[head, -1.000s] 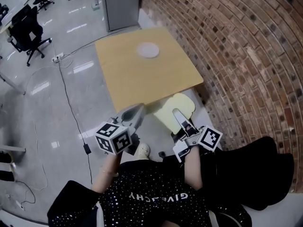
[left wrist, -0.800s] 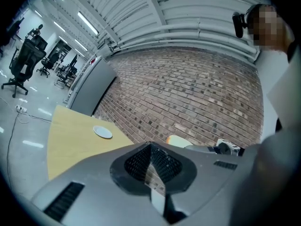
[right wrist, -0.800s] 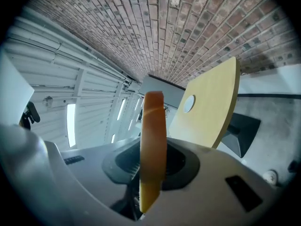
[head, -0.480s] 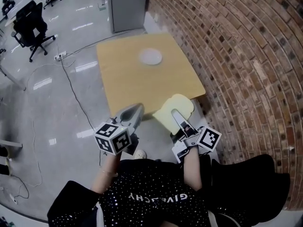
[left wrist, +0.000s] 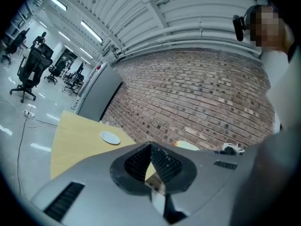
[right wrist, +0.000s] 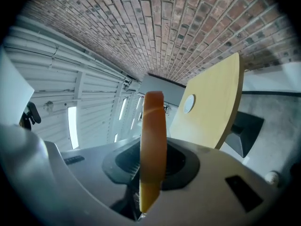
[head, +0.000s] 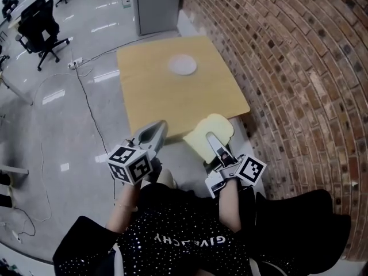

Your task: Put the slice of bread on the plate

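A pale yellow slice of bread (head: 207, 130) stands on edge between the jaws of my right gripper (head: 213, 138), just short of the table's near edge. In the right gripper view the bread slice (right wrist: 153, 140) shows edge-on, its crust towards the camera, with the pads pressing on both sides. The small white plate (head: 182, 65) lies towards the far side of the wooden table (head: 172, 102); this plate (right wrist: 189, 103) is also in the right gripper view. My left gripper (head: 156, 127) is held level beside the right one, shut, with nothing in it. The left gripper view shows the plate (left wrist: 110, 137) too.
A brick wall (head: 299, 68) runs along the right side of the table. A grey cabinet (head: 155, 4) stands behind the table. Black office chairs (head: 37, 30) and a cable (head: 86, 102) are on the glossy floor to the left.
Both grippers, with the bread still held, have come a little nearer the table's front edge. The left gripper has drifted slightly left.
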Demonstrator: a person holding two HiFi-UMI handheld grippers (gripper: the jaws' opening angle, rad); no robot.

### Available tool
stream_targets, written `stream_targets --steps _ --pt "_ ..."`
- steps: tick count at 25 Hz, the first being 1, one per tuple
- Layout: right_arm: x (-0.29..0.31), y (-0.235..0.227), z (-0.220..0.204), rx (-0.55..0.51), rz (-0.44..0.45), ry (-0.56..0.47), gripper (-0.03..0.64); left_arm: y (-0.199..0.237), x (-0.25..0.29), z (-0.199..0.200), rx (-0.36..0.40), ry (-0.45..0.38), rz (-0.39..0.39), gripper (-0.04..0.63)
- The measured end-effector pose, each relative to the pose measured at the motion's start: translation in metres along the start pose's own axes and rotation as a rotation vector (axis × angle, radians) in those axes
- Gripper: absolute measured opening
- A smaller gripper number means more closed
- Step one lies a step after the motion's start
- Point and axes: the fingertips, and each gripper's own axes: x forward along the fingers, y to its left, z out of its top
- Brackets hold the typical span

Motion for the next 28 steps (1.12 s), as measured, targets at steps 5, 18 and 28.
stream_targets --steps 5,18,28 --pt "-0.011 0.001 0.001 0.022 -0.006 -0.030 0.095 -0.001 0.003 0.003 0.023 0.014 0.003 0.011" --pt "-0.001 -0.024 0.012 0.034 -0.052 -0.032 0.095 0.002 0.021 -0.013 -0.028 0.058 -0.030 0.011" --pt "0.053 -0.045 0.032 0.060 -0.063 0.035 0.095 0.029 0.060 -0.006 -0.047 0.072 -0.018 0.011"
